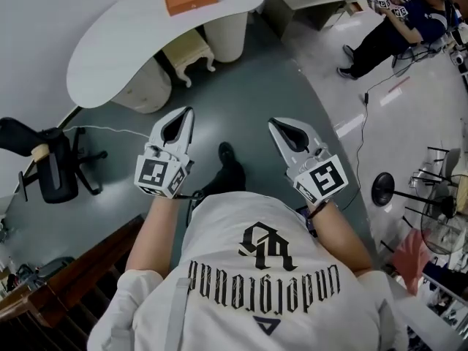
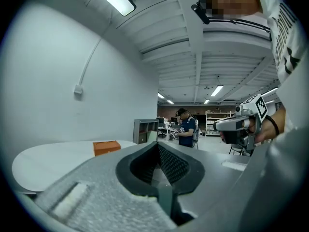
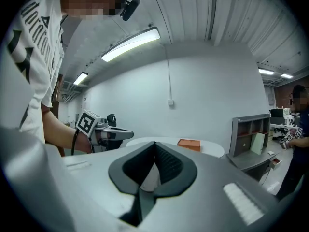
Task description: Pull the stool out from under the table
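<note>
Since the stool sits tucked under the white table, well apart from the left gripper and right gripper, both pressed together on nothing, the whole pull seems left to do.

Beneath the table, pedestals are hemming in the stool; in front of the table, floor is lying open.
</note>
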